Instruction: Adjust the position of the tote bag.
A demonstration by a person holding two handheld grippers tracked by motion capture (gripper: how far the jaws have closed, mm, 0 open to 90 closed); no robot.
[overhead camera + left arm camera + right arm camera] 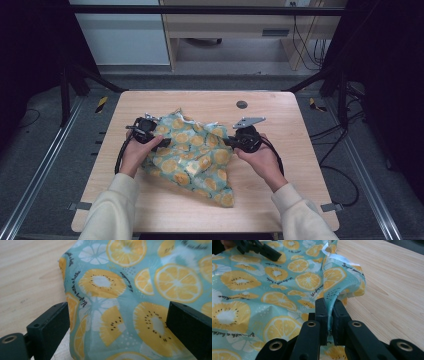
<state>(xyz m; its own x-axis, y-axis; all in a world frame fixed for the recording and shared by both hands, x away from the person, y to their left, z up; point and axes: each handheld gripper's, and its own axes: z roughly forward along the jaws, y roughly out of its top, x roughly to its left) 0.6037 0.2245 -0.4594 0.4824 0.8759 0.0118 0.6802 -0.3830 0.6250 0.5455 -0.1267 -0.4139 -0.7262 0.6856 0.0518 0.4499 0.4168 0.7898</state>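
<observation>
A teal cloth (192, 155) printed with orange and lemon slices lies crumpled on the wooden table (280, 200). My left gripper (159, 141) hovers at the cloth's left side with its jaws wide apart; in the left gripper view the cloth (125, 302) bulges between the two fingers (48, 327) without being pinched. My right gripper (227, 141) sits at the cloth's right edge. In the right gripper view its gripper (330, 315) is shut on a raised fold of the cloth (274, 290). The left gripper (259, 248) shows far off at the top of that view.
A small dark round disc (241, 104) is set into the table near its far edge. Bare wood (392, 285) lies to the right of the cloth and along the table's front. Metal rails and cables run on the floor beside the table.
</observation>
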